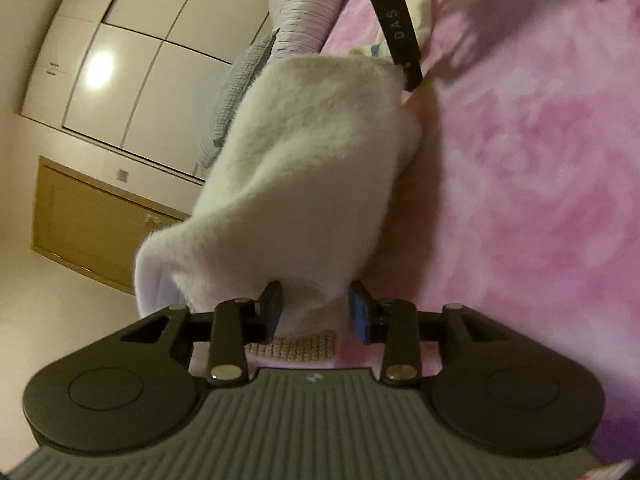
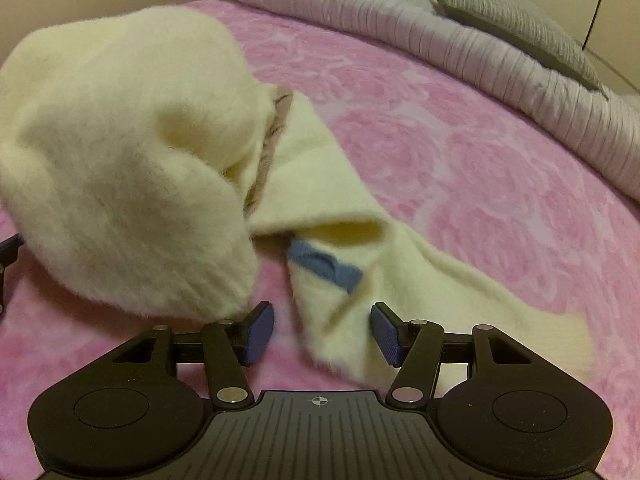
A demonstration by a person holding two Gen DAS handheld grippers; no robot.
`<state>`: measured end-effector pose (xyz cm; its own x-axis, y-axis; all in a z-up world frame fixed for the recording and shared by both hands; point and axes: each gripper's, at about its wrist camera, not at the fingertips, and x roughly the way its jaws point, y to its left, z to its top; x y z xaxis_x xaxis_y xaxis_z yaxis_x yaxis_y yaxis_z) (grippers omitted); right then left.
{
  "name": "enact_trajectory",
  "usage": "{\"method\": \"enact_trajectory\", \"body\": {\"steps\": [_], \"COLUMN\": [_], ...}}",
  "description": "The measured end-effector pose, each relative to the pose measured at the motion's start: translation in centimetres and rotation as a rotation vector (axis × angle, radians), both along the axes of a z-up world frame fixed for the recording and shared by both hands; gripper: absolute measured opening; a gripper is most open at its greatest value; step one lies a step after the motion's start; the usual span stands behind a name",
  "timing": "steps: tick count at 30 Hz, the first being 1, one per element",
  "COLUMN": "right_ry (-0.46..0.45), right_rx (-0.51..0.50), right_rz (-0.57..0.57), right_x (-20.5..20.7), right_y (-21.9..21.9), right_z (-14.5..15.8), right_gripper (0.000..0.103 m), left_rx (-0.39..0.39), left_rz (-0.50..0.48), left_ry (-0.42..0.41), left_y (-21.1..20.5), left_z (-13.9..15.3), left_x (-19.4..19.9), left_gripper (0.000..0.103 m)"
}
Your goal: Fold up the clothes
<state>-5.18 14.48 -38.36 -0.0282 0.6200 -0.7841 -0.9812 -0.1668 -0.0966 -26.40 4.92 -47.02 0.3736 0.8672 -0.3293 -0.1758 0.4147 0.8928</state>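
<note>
Fold judged barely begun. Cream fleece garment point(image 2: 120, 160) part lifted, part spread on pink bed point(image 2: 480, 140). Left tongs point(image 1: 316, 312) pinched its edge; right tongs point(image 2: 322, 334) spread over fabric, gripping nothing.

My left gripper point(image 1: 316, 312) is rolled sideways, fingers pointing forward, pads part-closed and pinching the cream garment point(image 1: 304, 168) bunched between them. My right gripper point(image 2: 322, 334) sits level and low, jaws spread wide, nothing clamped, cloth lying loose in the gap. In the left wrist view, the right gripper's black finger point(image 1: 400, 24) reaches down to the garment's far edge.
</note>
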Motion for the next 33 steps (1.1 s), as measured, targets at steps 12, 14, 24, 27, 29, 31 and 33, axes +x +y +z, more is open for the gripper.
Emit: {"method": "enact_trajectory", "body": {"steps": [12, 14, 24, 27, 29, 31, 33], "right_ry": [0.057, 0.077, 0.095, -0.01, -0.076, -0.142, -0.193], "right_rx": [0.119, 0.186, -0.019, -0.097, -0.121, -0.145, -0.137], "right_rz": [-0.294, -0.372, -0.745, -0.694, -0.623, -0.551, -0.459], "right_x": [1.1, 0.9, -4.0, -7.7, -10.4, -13.1, -15.6], "right_y": [-1.2, -1.8, -1.1, -1.9, -2.6, -3.3, -3.9], "right_z": [6.4, 9.8, 12.6, 10.8, 9.9, 9.0, 8.0], "right_gripper": [0.009, 0.009, 0.01, 0.016, 0.04, 0.059, 0.062], "left_rx": [-0.008, -0.005, -0.308, -0.309, -0.321, -0.342, -0.327], "left_rz": [-0.072, -0.028, 0.096, -0.008, -0.084, -0.137, -0.144], "left_ry": [-0.157, -0.204, -0.204, -0.129, -0.108, -0.136, -0.183], "left_y": [8.4, 12.3, 24.7, 22.0, 19.8, 18.5, 19.6], "left_z": [8.9, 11.8, 15.9, 14.2, 13.2, 12.6, 13.0], "left_x": [-6.4, -8.3, -18.0, -20.0, -20.0, -19.4, -17.8], "left_gripper": [0.008, 0.008, 0.009, 0.02, 0.024, 0.024, 0.028]}}
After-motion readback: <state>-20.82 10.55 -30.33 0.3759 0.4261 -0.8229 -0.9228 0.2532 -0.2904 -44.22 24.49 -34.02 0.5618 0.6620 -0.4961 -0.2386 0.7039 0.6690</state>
